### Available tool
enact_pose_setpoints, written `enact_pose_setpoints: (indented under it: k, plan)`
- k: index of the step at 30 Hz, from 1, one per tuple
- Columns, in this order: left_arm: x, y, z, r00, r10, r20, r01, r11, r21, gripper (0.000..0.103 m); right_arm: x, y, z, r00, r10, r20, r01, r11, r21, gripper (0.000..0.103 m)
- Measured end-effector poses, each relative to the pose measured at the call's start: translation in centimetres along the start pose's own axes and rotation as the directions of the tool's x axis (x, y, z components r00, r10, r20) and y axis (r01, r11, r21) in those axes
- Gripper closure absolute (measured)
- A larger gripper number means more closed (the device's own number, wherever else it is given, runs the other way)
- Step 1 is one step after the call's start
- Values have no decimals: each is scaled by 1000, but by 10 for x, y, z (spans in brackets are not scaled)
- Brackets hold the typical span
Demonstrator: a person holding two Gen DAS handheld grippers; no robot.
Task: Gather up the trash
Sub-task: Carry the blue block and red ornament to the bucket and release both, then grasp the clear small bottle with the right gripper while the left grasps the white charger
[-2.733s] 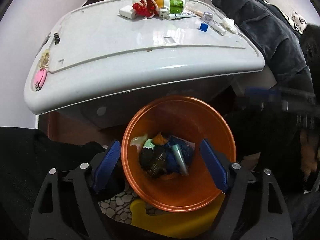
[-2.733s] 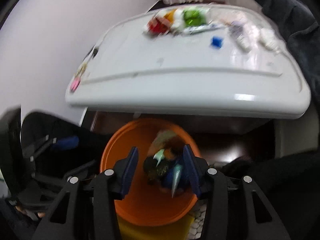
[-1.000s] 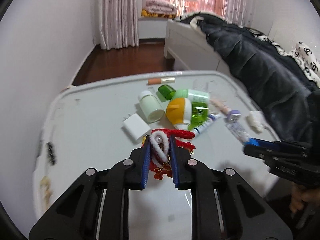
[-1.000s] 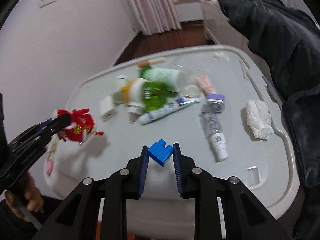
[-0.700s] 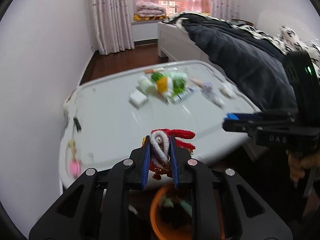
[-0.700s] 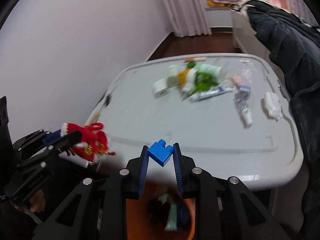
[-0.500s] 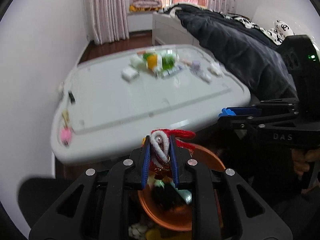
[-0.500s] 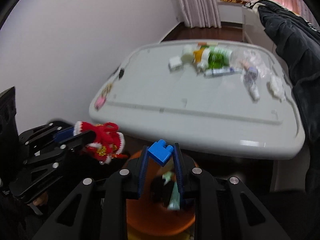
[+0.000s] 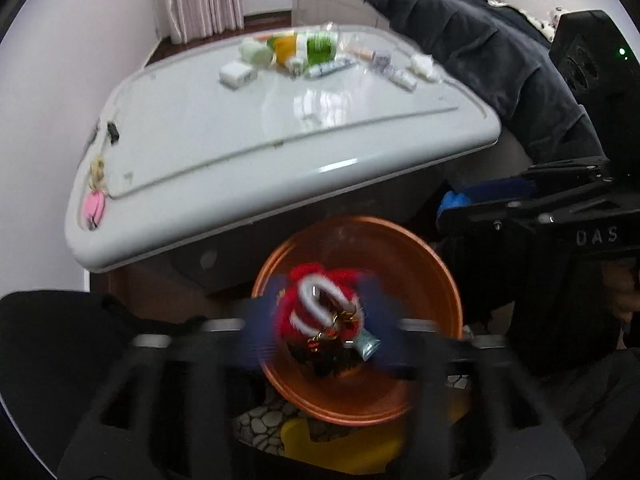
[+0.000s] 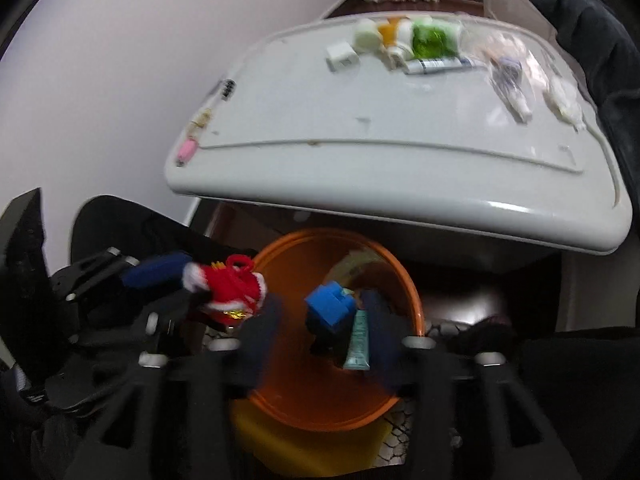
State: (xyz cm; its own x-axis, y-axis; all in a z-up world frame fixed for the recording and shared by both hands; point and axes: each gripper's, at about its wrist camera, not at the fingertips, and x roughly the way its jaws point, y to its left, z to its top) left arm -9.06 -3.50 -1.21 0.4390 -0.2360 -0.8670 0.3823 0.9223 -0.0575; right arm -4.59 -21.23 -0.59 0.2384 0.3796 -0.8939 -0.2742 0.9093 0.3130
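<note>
Right, drop step in hand on both sides. The red-and-white knitted ornament with gold trim sits between the blurred blue pads of the left gripper, right over the mouth of the round orange plastic bin; the jaws have just been opening, the pads look clear of it, so I read it as released and falling. The right gripper has also just been opening: the blue plastic building block is between its jaws, close to the pad at 3 o'clock, apparently loose, above the bin interior. A teal tube already lies in the bin.

Outward: the bin stands on the floor under the near edge of the white glossy plastic table. At 12 o'clock on the table top there remain a green-and-orange bottle, a white squat jar, a white rectangular box, a toothpaste tube and a crumpled white tissue. A pink trinket lies at the 9 o'clock edge.

Next move, my guess: confirm both items cleared the jaws, lift, swing back to the 12 o'clock cluster, one item per gripper. Jaws need to go wide for the bottle.
</note>
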Motion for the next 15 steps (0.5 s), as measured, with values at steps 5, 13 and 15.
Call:
enact_pose_setpoints:
  k: [5, 13, 15]
  plan:
    - [4, 10, 3, 1000, 16, -3, -16, 999, -27, 14, 3, -21, 12, 1000, -25, 17, 25, 999, 29, 49]
    - [21, 30, 33, 1000, -14, -16, 13, 995, -101, 14, -17, -96, 102, 956, -253, 149, 244, 967, 77, 50]
    - [28, 34, 43, 999, -42, -22, 38, 990, -134, 14, -8, -116, 129, 949, -290, 122, 281, 956, 87, 50]
